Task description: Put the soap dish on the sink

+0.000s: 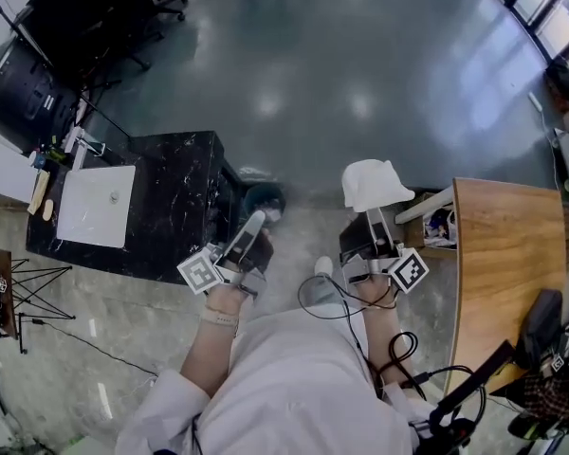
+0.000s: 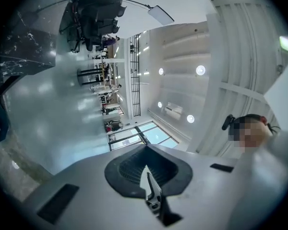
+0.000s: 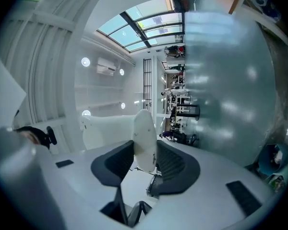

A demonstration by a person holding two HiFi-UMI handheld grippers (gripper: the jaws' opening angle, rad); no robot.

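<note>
Gripping the white soap dish (image 1: 375, 183) by its edge, the right gripper (image 1: 372, 220) sat centre right in the head view; the left gripper (image 1: 254, 226) was closed, empty; the sink (image 1: 85, 221) lay well apart at left, so a slow, level carry seemed wise.

Soap dish (image 1: 375, 184): white, smooth, matt, plastic-looking.
Sink (image 1: 81, 226), 9 o'clock: white, glossy.
Black surface (image 1: 180, 192) around sink: marble-look stone, white veins, polished.
Wooden surface (image 1: 507, 254), 3 o'clock: visible grain, satin sheen.
Floor (image 1: 360, 74), toward 12 o'clock: grey-blue, glossy, strong reflections; underfoot pale stone-look tile, duller.
Right hand-held gripper (image 3: 144, 159): body light grey matt plastic; pads (image 3: 175, 166) dark, ribbed, rubbery.
Sleeve (image 1: 166, 410): white cloth.
</note>
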